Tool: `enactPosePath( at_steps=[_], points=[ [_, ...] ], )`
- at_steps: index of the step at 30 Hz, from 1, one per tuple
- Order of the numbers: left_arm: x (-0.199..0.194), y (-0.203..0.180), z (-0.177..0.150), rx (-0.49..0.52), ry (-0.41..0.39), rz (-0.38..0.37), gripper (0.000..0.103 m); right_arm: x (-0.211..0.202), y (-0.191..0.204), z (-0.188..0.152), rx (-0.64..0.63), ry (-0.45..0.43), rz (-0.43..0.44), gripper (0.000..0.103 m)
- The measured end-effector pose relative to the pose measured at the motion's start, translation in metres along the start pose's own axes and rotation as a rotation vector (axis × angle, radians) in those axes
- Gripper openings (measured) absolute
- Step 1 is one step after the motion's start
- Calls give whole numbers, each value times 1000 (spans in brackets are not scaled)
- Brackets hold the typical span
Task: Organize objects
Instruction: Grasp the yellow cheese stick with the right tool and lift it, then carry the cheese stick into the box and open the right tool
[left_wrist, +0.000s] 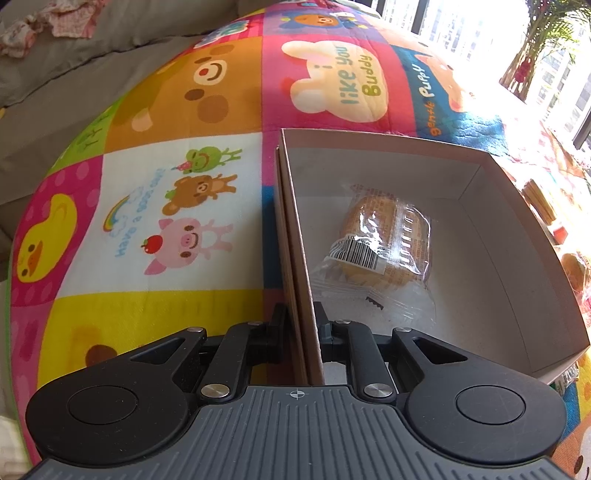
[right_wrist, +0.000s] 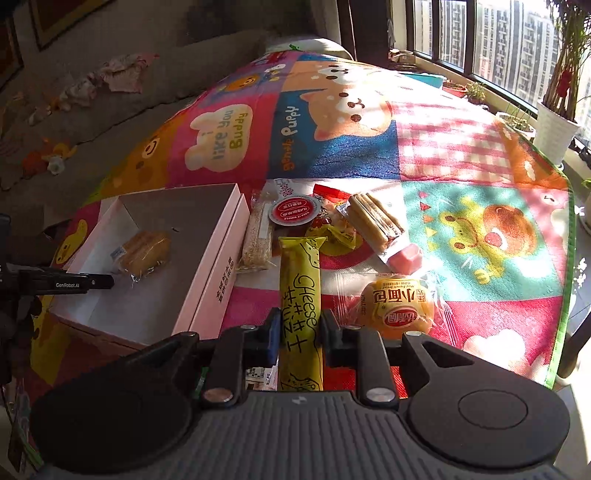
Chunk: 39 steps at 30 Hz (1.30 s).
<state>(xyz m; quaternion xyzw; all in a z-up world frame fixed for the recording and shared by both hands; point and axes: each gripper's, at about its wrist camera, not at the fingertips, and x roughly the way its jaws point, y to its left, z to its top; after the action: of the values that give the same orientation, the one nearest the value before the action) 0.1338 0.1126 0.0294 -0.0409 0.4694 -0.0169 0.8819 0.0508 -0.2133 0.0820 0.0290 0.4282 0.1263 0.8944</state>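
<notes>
Quilted cotton in loud cartoon patches, the play mat (right_wrist: 332, 122) covers the whole surface, with bears, a puppy and a frog printed on it. Beyond the mat's far edge runs a grey sofa (right_wrist: 122, 110) strewn with small clothes, and to the right of the mat a window looks onto tower blocks, with a potted plant (right_wrist: 557, 125) on the sill.

An open cardboard box (left_wrist: 480, 158) lies on the mat. Inside it, near the middle of its floor, rests one wrapped cake (left_wrist: 384, 240) in clear film. The left gripper (left_wrist: 301, 317) has its jaws pinching the box's near-left wall, one finger inside and one outside.

Just right of the box lies a loose heap of snacks: a sesame bar (right_wrist: 255, 240) touching the box wall, a round red-lidded cup (right_wrist: 293, 210), a pack of stick biscuits (right_wrist: 373, 218), a pink sweet (right_wrist: 406, 256) and a small round bread (right_wrist: 400, 314). The right gripper (right_wrist: 299, 332) has its jaws closed on a yellow cheese stick (right_wrist: 299, 295), which points away toward the heap, right of the box.
</notes>
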Motion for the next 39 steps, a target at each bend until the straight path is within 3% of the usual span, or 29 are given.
enactPosePath(
  at_steps=[8, 16, 21, 26, 28, 30, 34, 36, 39],
  points=[
    [0, 0, 0, -6, 2, -3, 16, -51, 45, -14, -42, -8, 157, 21],
    [1, 7, 0, -31, 9, -32, 15, -13, 97, 29, -61, -47, 296, 21],
    [1, 10, 0, -39, 7, -43, 16, 42, 122, 50, -62, -55, 247, 21],
    [1, 11, 1, -39, 6, -49, 17, 84, 125, 51, -1, -46, 171, 22],
    [1, 11, 0, -30, 4, -47, 17, 92, 118, 48, 38, -13, 188, 27],
    [1, 10, 0, -26, 2, -46, 17, 91, 108, 45, 62, 3, 224, 29],
    [1, 9, 0, -25, 1, -46, 17, 66, 87, 43, 45, -66, 190, 33],
    [1, 9, -1, -23, -1, -45, 17, 49, 66, 43, 48, -112, 153, 40],
    [1, 9, -1, -21, -3, -42, 17, 27, 29, 41, 41, -183, 12, 48]
  ],
)
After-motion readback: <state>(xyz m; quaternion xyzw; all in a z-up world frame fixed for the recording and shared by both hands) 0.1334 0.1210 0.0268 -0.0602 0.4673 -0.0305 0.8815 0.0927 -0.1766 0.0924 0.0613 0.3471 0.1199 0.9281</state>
